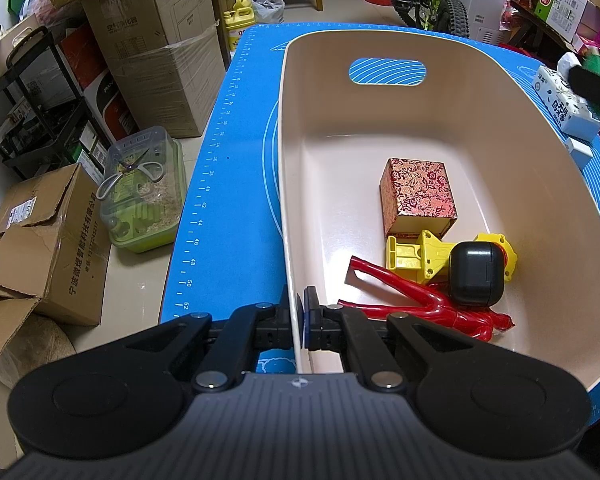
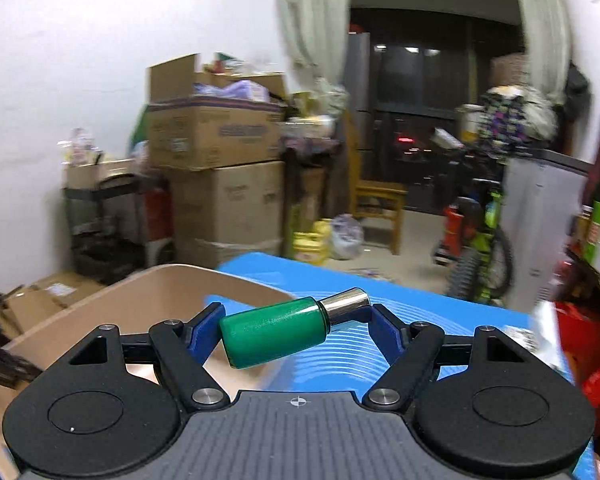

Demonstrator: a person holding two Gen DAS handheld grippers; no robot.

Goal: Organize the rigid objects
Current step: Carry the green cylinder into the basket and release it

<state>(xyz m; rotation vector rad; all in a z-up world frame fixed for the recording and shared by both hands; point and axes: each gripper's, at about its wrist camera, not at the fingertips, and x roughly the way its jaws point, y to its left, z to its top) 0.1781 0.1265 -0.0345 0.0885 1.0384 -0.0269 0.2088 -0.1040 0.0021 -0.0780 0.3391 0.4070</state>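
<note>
Cluttered storeroom; your left gripper [image 1: 299, 312] pinched the bin [image 1: 288, 184] wall, your right gripper [image 2: 296, 326] clamped the cylinder [image 2: 274, 332] endwise: rigid, slick, likely to pivot.

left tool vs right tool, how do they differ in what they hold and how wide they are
The left tool is nearly shut, pinching the thin wall of the beige bin; the right tool is spread wide around a green cylinder with a metal cap. The left tool grips something resting on the blue mat, while the right tool carries its object in the air, beside the bin. Both have black linkages and blue pads.
</note>
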